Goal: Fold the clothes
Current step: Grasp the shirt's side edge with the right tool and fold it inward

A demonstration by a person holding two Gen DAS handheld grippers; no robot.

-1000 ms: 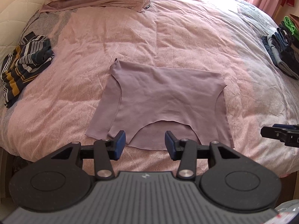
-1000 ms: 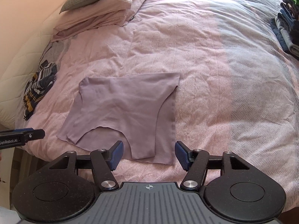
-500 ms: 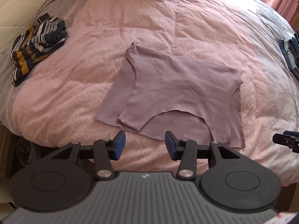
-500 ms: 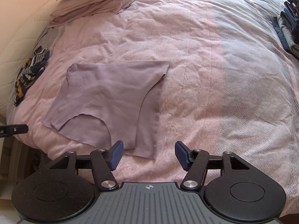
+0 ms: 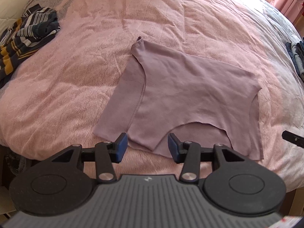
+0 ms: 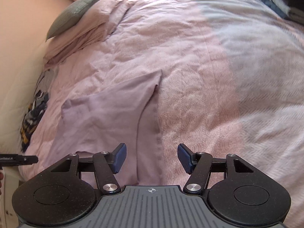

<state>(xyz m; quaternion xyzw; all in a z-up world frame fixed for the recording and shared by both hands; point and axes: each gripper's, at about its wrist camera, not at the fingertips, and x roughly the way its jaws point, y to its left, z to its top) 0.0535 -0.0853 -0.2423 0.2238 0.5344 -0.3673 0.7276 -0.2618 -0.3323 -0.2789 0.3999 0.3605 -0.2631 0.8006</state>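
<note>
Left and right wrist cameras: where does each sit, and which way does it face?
Left wrist: on the left gripper, looking steeply down at the mauve garment; open jaws, right gripper's tip at the edge.
Right wrist: on the right gripper, looking down along the garment's side strap; open jaws.
Shared: garment, pink bedspread, striped clothes.

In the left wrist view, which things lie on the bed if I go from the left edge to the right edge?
Crumpled striped navy, white and mustard garment → flat mauve sleeveless top spread on the pink bedspread → dark blue folded clothes pile at the right edge.
</note>
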